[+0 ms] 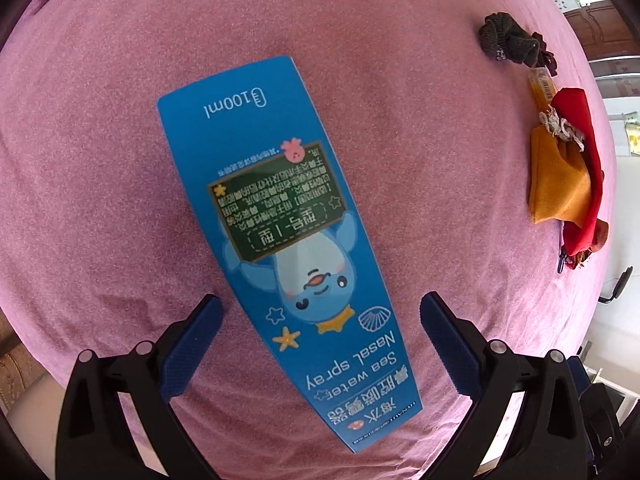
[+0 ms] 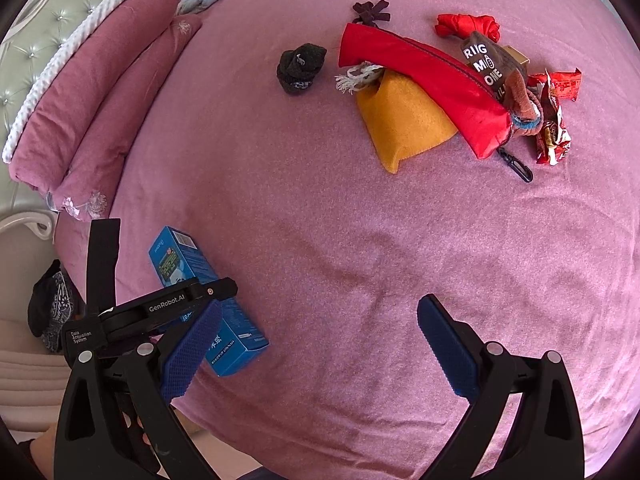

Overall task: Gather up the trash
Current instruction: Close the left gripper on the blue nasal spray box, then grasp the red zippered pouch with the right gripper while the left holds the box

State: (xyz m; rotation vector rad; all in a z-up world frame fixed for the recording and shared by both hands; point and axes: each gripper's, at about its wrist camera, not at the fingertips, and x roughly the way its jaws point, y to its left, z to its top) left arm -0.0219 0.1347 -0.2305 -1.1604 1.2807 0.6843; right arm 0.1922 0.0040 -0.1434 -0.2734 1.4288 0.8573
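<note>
so the left gripper [image 1: 320, 320] has its jaws spread wide either side of the long blue cardboard nasal-spray box [image 1: 280, 220] lying flat on the pink bed [image 1: 100, 140], looks lined up to grab it, right gripper [image 2: 320, 320] also gaping over bare sheet, and no trash bin anywhere in view.

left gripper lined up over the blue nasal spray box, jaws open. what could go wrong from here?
1. The blue box lies askew between the left gripper fingers, so closing may twist it or let it slip.
2. It rests on the soft pink bedspread, which may give way under pressure.
3. The right gripper hangs open close beside the left one; they could collide on the lift.
</note>
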